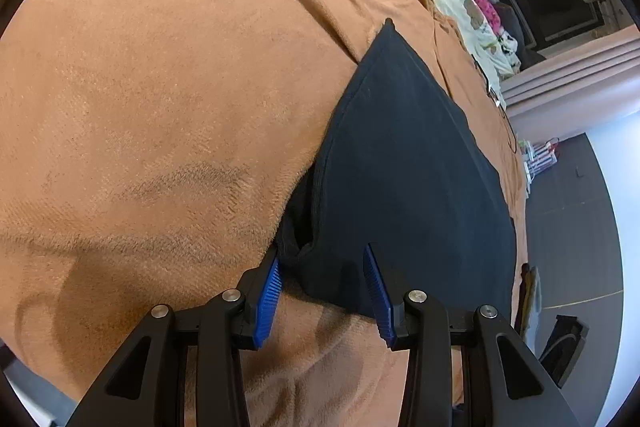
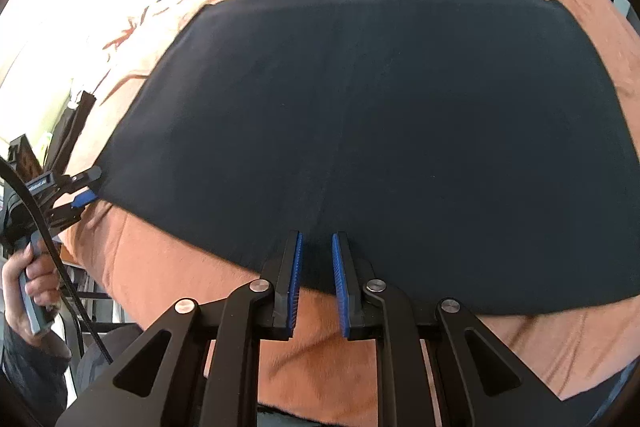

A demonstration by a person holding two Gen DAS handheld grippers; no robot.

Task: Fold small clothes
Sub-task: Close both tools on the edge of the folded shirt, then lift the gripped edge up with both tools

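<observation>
Dark garment between spread left tongs, right tongs.

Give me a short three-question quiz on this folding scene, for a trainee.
1. True or false: the dark garment lies spread flat on the orange blanket.
2. Which gripper is at the garment's corner: A) left gripper B) right gripper?
3. Fill in: both grippers' jaws are ____.

Key: 1 true. 2 A; the right one straddles the near edge at mid-length. 3 open, with cloth between the fingers but not pinched.
</observation>
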